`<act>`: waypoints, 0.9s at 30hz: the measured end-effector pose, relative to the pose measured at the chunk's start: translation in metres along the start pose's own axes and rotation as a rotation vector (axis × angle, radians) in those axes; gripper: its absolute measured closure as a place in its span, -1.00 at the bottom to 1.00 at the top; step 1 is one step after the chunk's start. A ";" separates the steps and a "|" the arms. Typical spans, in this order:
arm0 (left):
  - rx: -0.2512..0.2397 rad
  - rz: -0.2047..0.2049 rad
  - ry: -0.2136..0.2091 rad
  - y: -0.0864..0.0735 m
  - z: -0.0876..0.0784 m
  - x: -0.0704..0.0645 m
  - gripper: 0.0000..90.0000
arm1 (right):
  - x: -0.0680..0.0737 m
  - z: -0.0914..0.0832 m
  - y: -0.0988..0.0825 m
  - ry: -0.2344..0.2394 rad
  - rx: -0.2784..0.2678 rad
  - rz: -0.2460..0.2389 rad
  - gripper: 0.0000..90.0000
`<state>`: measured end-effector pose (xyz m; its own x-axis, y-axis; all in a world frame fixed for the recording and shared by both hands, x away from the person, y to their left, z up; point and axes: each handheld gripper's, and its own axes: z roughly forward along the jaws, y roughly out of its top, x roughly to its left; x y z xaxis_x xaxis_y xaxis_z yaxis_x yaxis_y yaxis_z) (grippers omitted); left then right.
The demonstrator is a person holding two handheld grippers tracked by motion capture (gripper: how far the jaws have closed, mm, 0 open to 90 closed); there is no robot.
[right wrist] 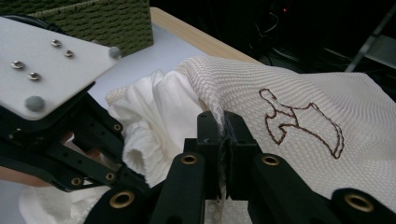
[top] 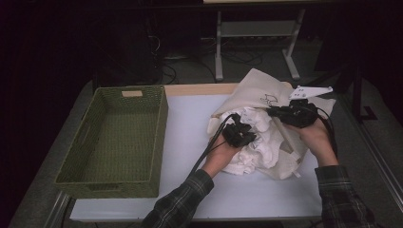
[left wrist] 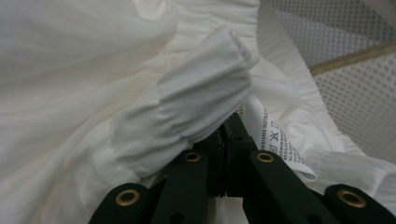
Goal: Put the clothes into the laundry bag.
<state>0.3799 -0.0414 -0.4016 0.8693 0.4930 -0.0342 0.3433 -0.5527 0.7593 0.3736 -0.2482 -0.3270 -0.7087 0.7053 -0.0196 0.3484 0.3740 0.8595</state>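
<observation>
Left claw (top: 240, 134) clamping shut on the crumpled white cotton garment (left wrist: 187, 112) bunching just ahead of its jaws, right claw (right wrist: 223, 135) pinching the rim of the cream mesh laundry bag (right wrist: 289, 93) lying around the garment, both resting on the white counter (top: 190, 123), green woven basket (top: 116, 137) sitting well apart at the left.

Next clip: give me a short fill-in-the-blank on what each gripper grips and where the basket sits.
1. The left gripper is shut on the white ____.
2. The right gripper pinches the edge of the mesh ____.
3. The green woven basket sits on the table's ____ side in the high view.
4. The basket is ____.

Missing words: garment; bag; left; empty
</observation>
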 end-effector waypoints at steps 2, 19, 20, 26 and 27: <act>0.001 -0.008 -0.002 0.001 0.005 -0.001 0.95 | -0.002 0.000 -0.002 -0.002 0.000 0.009 0.92; -0.007 -0.031 -0.113 -0.012 -0.035 -0.013 0.11 | -0.002 0.003 -0.004 0.006 0.011 0.012 0.91; -0.011 -0.032 -0.116 -0.014 -0.040 -0.014 0.07 | -0.002 0.003 -0.004 0.005 0.012 0.012 0.92; -0.013 -0.032 -0.104 -0.029 -0.071 -0.009 -0.07 | -0.003 0.004 -0.005 0.000 0.017 0.013 0.92; -0.021 -0.037 -0.095 -0.032 -0.077 -0.007 -0.08 | -0.003 0.004 -0.005 -0.001 0.018 0.013 0.92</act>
<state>0.3352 0.0240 -0.3757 0.8862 0.4464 -0.1236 0.3694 -0.5203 0.7700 0.3764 -0.2497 -0.3332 -0.7037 0.7105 -0.0092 0.3684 0.3759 0.8503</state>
